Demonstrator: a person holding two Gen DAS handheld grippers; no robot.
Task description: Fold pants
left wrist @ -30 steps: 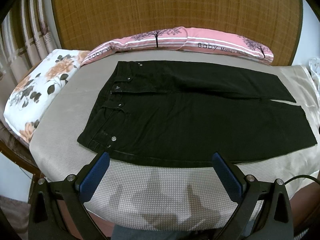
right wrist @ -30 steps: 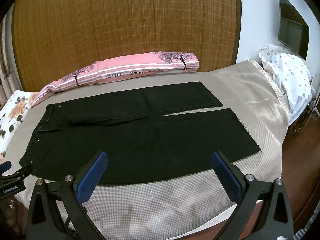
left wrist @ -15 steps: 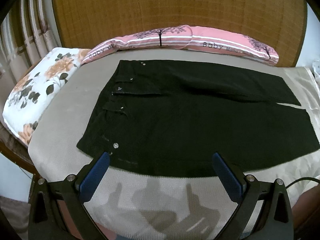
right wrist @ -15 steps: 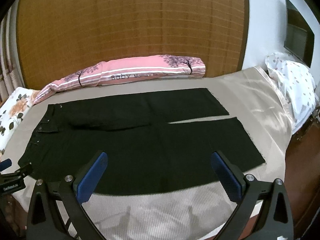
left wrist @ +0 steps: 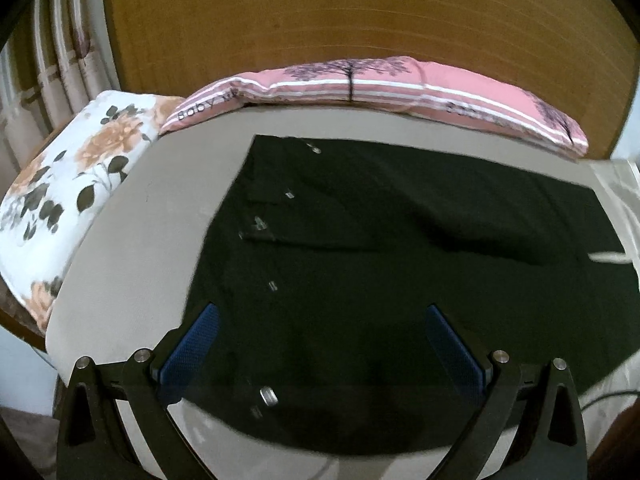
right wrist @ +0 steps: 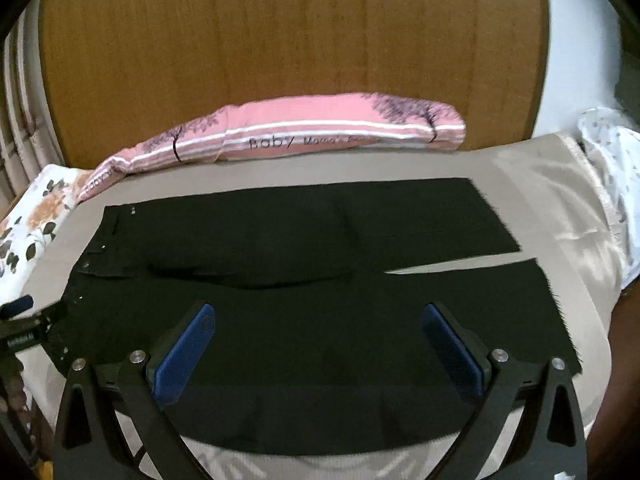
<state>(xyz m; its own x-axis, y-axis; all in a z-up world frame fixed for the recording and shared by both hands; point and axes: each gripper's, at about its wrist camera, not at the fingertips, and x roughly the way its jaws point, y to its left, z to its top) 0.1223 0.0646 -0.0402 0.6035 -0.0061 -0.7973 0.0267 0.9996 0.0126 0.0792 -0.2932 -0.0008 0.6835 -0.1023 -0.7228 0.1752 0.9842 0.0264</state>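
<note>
So the black pants are laid out flat on the bed, on that beige cover. Long axis runs side to side across the bed: waistband end with the metal buttons is toward the left, by the floral pillow, and the two leg hems point right toward the shiny satin-looking bit of the cover. In the right wrist view the legs split near the hems with a thin wedge of bed showing between them; the far leg sits closer to the long pink bolster that says "Baby" on it and lies along the wooden headboard

The left gripper is spread wide, blue pads well apart, nothing pinched between them. It hangs over the near edge of the pants at the waist end, one rivet showing right between the fingers. Can't tell if the pads touch the fabric, the shot's pretty blurry

The right gripper is the same deal, fully spread and holding nothing, sitting over the near leg around mid-length. You can also spot the left gripper's tip poking in at the left edge of that view, just beside the waistband corner
</note>
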